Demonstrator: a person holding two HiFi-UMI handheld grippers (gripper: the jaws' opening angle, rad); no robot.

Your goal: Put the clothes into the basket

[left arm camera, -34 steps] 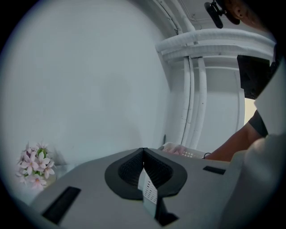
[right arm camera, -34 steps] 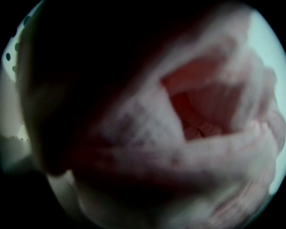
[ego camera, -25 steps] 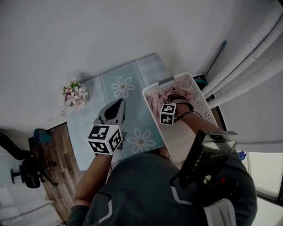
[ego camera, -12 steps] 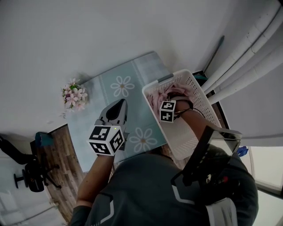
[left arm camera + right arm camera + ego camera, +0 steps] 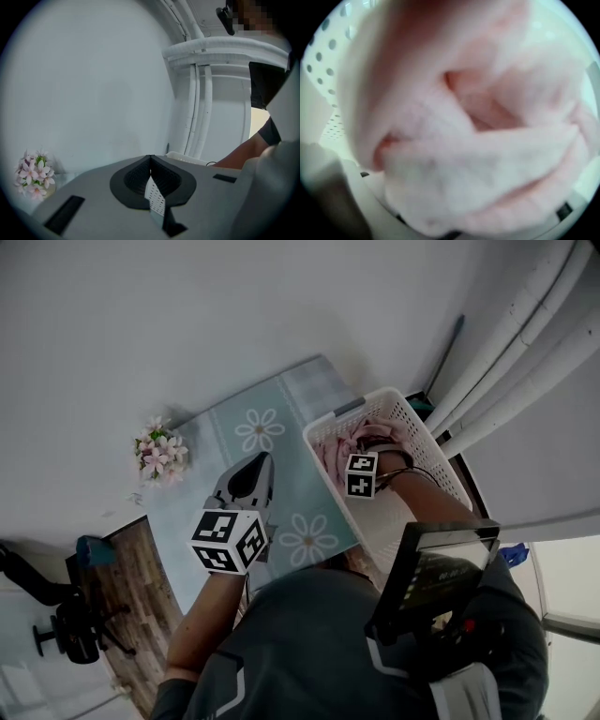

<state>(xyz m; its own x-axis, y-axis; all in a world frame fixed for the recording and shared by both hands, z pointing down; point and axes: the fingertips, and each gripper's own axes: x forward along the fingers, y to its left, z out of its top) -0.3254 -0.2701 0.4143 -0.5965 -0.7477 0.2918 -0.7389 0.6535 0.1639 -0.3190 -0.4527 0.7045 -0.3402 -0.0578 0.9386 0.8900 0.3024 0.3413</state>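
Observation:
A white perforated basket (image 5: 429, 454) stands at the table's right end with pink clothes (image 5: 330, 454) heaped in its far part. My right gripper (image 5: 368, 442) reaches down into the basket, its marker cube just above the pile. In the right gripper view a soft pink garment (image 5: 478, 140) fills the frame and lies between the widely spread jaws, which are opening; the pads are hidden under the cloth. My left gripper (image 5: 255, 465) hovers over the table left of the basket, shut (image 5: 150, 157) and holding nothing.
A pale blue tablecloth (image 5: 281, 427) with daisy prints covers the table. A small bunch of pink flowers (image 5: 159, 448) stands at its left end, also in the left gripper view (image 5: 33, 174). White pipes (image 5: 506, 352) run down the wall behind the basket. Wooden floor (image 5: 131, 568) lies at the left.
The right gripper's cube has shifted slightly up and to the right inside the basket. The left gripper stays in about the same spot over the table.

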